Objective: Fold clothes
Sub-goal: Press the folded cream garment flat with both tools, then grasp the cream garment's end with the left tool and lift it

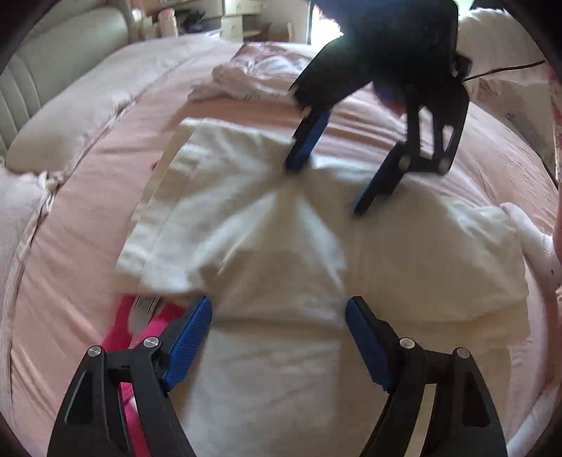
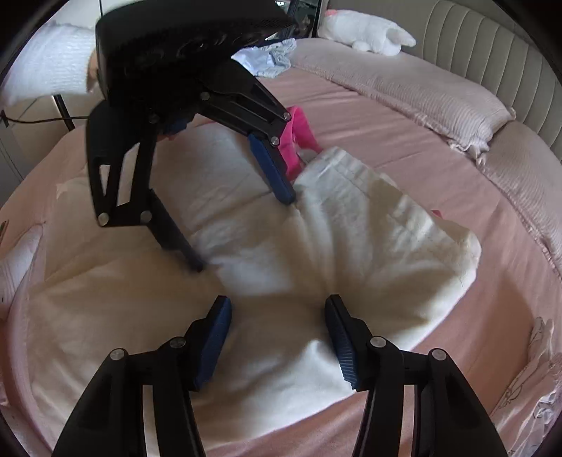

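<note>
— Blue pads of the left gripper (image 1: 279, 318) stand spread above the white garment (image 1: 281, 246), nothing pinched?

— Yes. That garment lies crumpled on the pink bedsheet (image 1: 87, 246). Across it, the right gripper (image 1: 326, 186) is also parted, tips down on the cloth.

— And beside the garment?

— A bright pink garment (image 2: 295, 144) peeks from under its edge; a plush toy (image 2: 365, 31) sits well apart.

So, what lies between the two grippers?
Only wrinkled white garment lies between the left gripper and the right gripper; both wrist views show this.
</note>
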A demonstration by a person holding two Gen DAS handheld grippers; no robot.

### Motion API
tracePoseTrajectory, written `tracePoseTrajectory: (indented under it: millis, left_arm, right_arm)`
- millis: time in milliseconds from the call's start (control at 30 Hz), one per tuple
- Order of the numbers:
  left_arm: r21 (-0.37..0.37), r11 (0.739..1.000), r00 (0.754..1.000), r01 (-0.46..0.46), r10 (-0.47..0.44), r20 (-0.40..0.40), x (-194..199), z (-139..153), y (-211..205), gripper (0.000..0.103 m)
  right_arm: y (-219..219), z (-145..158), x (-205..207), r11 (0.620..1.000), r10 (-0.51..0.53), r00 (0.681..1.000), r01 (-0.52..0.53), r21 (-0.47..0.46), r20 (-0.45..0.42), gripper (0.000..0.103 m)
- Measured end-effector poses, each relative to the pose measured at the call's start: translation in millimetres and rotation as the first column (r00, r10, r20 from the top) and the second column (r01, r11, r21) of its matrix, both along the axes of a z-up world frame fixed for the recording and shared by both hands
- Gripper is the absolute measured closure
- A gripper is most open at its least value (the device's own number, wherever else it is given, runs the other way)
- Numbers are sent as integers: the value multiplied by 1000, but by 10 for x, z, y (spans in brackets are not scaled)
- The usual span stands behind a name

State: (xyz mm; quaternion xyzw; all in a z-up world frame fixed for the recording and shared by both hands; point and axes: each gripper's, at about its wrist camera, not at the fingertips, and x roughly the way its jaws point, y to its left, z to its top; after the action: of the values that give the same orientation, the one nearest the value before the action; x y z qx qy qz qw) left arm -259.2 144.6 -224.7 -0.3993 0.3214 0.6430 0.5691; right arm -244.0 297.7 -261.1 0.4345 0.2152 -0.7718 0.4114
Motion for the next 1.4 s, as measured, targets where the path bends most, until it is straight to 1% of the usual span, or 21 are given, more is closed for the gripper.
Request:
tracePoseTrajectory:
  millis: [100, 200, 267, 300, 400, 500, 533, 567, 633, 700, 733, 833, 933, 967, 1000, 1033, 1133, 1233, 1267, 1333, 1400]
  left_arm:
    - [-5, 996, 994, -91, 91, 55, -186, 134, -200, 25]
    - [114, 992, 998, -47, 44, 37, -179, 280, 17, 25]
    - [62, 998, 999, -30, 29, 14, -259, 79, 243, 25]
    - [-19, 999, 999, -38, 38, -24, -337, -86, 308, 23]
    - [35, 995, 996, -92, 92, -7, -481, -19, 163, 21]
    - [76, 970, 972, -229, 233, -41, -518, 192, 4, 22]
    - [108, 971, 976, -215, 217, -11, -401, 263, 1, 22]
    - [142, 970, 980, -198, 197, 20, -277, 335, 1, 22]
    - [129, 985, 993, -118, 119, 2, 54, 241, 145, 22]
    - [113, 993, 999, -37, 39, -17, 386, 141, 291, 22]
    - [63, 998, 1000, -28, 29, -6, 544, 21, 270, 22]
    - [45, 992, 993, -117, 117, -7, 785, -167, -44, 22]
    - [41, 963, 962, -266, 263, 69, 748, -14, -518, 22]
    - [38, 948, 946, -315, 310, 95, 735, 39, -677, 22]
    - [59, 911, 908, -409, 400, 120, 691, 107, -896, 22]
    - [67, 855, 853, -514, 502, 139, 642, 149, -1127, 22]
    - [59, 666, 664, -744, 725, 184, 609, 143, -1746, 22]
    - [31, 448, 444, -893, 869, 217, 636, 69, -2326, 22]
    - [8, 421, 411, -907, 882, 228, 614, 3, -2415, 22]
    - [-19, 400, 383, -916, 889, 250, 488, -124, -2442, 22]
    - [5, 394, 376, -919, 873, 309, 389, -162, -2464, 22]
  right_arm:
    - [213, 260, -11, 993, -101, 995, 100, -63, -12, 49]
    - [203, 285, -179, 980, -181, 983, 180, -81, -4, 47]
    - [97, 198, -361, 972, -225, 974, 225, -72, 8, 47]
    - [18, 100, -418, 974, -221, 975, 222, -36, 13, 47]
    - [-124, -70, -442, 976, -212, 976, 214, 41, -41, 48]
    - [-42, 28, -585, 929, -366, 917, 370, -4, -158, 47]
    - [9, 51, -669, 900, -431, 884, 435, -21, -181, 47]
    - [40, 63, -712, 888, -459, 877, 458, -38, -144, 47]
    - [91, 82, -777, 871, -489, 871, 486, -71, -40, 47]
    - [25, 156, -575, 895, -432, 902, 431, -119, 13, 47]
    - [-47, 166, -395, 912, -391, 920, 390, -126, 21, 47]
    - [-234, 90, 157, 944, -282, 952, 298, -141, 119, 47]
    - [-274, 9, 586, 925, -255, 932, 313, -214, 258, 45]
    - [-295, 37, 676, 922, -251, 930, 314, -228, 268, 45]
    - [-320, 72, 755, 919, -242, 930, 311, -242, 275, 45]
    - [-350, 118, 787, 914, -229, 930, 307, -264, 287, 45]
    - [-536, 258, 728, 916, -185, 942, 269, -298, 282, 45]
    - [-918, 120, 622, 974, -62, 951, 124, -189, 303, 45]
    - [-1059, -22, 620, 991, -4, 929, 53, -123, 369, 45]
    - [-1227, -11, 702, 996, 49, 953, -26, -82, 299, 44]
    - [-1312, 155, 718, 985, 90, 953, -43, -166, 288, 44]
